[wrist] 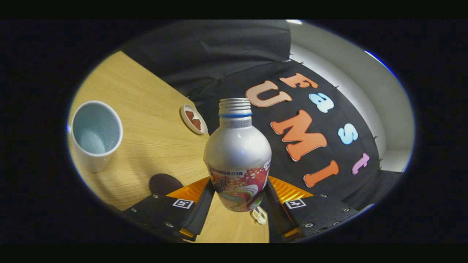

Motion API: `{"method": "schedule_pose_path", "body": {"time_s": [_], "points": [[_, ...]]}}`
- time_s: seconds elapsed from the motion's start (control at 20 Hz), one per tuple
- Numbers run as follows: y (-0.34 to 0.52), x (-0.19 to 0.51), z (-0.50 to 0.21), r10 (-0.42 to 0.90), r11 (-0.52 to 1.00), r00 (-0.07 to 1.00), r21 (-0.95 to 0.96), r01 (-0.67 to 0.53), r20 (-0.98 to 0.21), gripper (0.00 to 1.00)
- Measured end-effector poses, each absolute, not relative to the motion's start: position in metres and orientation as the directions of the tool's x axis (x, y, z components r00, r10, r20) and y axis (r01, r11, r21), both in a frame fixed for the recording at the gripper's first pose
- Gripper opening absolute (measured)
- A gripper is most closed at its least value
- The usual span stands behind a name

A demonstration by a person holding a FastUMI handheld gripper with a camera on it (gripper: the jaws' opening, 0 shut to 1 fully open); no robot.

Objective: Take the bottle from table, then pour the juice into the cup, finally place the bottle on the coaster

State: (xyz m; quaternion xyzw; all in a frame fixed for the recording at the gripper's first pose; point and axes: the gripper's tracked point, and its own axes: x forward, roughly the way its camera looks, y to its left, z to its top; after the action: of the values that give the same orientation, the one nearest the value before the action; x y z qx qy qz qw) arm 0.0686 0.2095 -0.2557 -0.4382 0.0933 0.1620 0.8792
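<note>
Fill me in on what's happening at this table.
A person's handheld gripper is shut on an uncapped bottle, lifted and tilted over the wooden table. The white cup stands off to one side, nothing pouring into it yet. A dark round coaster lies near the fingers, and a small dish beyond.

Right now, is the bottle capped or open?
Open: the bottle, gripped in the claw, shows bare neck threads with no cap on top. Whether juice remains inside, cannot tell.

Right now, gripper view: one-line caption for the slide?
Hand-held gripper shut on uncapped bottle, lifted and tilted above the table, white cup off to one side.
</note>
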Motion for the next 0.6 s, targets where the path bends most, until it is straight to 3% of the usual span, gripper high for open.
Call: {"method": "schedule_pose_path", "body": {"time_s": [0.15, 0.6], "points": [[0.219, 0.069, -0.26, 0.253, 0.703, 0.901, -0.572, -0.422, -0.354, 0.76], [0.224, 0.076, -0.278, 0.319, 0.869, 0.848, -0.228, -0.44, -0.422, 0.76]]}}
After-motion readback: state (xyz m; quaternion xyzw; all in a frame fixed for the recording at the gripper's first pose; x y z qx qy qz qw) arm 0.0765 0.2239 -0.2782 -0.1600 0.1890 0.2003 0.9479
